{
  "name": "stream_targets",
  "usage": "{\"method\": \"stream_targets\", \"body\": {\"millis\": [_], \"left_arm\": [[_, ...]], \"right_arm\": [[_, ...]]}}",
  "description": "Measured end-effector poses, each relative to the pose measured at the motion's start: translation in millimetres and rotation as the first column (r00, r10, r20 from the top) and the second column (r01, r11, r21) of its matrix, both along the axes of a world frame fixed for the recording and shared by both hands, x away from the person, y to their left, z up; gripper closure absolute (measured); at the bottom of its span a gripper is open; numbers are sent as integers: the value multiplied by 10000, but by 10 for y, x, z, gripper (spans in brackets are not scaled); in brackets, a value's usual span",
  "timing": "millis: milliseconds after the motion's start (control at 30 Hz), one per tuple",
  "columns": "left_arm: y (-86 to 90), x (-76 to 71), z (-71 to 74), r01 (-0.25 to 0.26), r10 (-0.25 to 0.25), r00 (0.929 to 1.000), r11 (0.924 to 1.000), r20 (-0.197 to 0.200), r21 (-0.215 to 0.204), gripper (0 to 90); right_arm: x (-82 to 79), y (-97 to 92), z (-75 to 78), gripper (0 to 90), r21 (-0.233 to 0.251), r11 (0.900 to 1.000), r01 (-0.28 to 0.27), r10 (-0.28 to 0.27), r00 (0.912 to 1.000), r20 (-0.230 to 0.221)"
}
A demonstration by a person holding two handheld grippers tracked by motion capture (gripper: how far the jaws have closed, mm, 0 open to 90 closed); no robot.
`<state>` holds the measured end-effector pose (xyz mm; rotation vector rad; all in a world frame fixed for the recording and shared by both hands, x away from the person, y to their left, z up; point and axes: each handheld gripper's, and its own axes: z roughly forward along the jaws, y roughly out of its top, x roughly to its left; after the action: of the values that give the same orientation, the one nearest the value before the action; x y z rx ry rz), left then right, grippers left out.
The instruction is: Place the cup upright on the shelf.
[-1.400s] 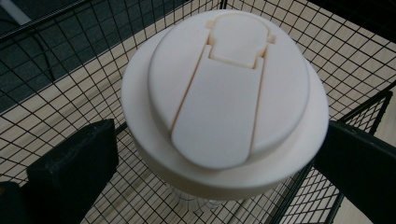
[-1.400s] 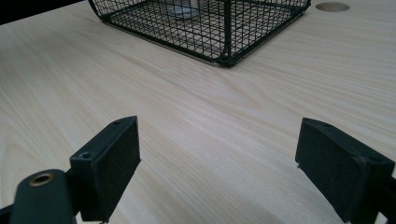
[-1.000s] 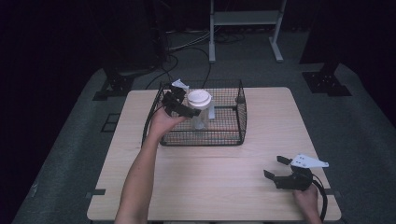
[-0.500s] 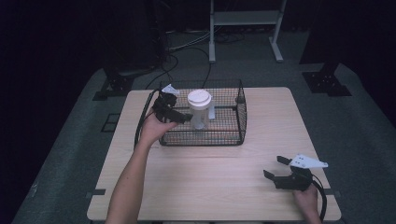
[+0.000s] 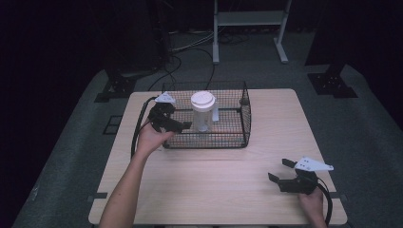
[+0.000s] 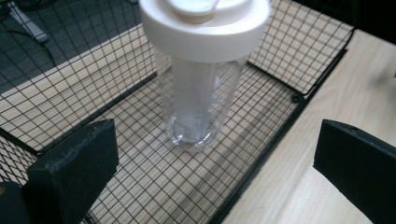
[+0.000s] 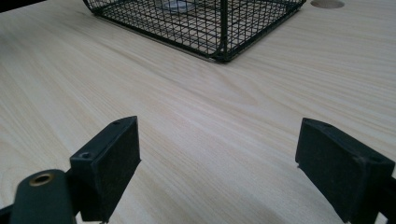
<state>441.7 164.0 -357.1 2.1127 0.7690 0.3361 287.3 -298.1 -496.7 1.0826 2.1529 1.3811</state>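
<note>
The clear bottle (image 6: 198, 100) looks light and probably empty, though the glare on its wall makes that hard to confirm. Its smooth, stiff plastic body could slip between hard pads, and being tall and narrow it would tip easily. The best hold seems to be the straight body just under the wide white lid (image 6: 205, 25), where the overhang would stop it sliding down. It is a see-through cylinder with a broad, round white cap, standing upright inside the wire basket (image 5: 244, 116), near the basket's middle. The left hand-held gripper (image 5: 173, 124) sits at the basket's left wall, jaws spread wide, holding nothing. The right hand-held gripper (image 5: 285, 175) rests on the table (image 5: 214, 175), well apart from the basket, also wide open and empty.
</note>
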Motion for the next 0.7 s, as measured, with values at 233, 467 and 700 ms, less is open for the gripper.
{"method": "stream_targets", "body": {"millis": [233, 467, 700], "left_arm": [[-21, -130, 65, 241, -241, 9995, 9997, 184, 7, 0], [-16, -270, 21, 447, -445, 9987, 9990, 257, -61, 0], [48, -418, -61, 580, -575, 9981, 9981, 235, -197, 0]], "right_arm": [[0, -1, 0, 129, -7, 10000, 29, -29, 10000, -9], [3, -2, -2, 129, -25, 10000, 52, -52, 10000, 3], [1, 3, -1, 129, -64, 9999, 100, -101, 9999, -42]]}}
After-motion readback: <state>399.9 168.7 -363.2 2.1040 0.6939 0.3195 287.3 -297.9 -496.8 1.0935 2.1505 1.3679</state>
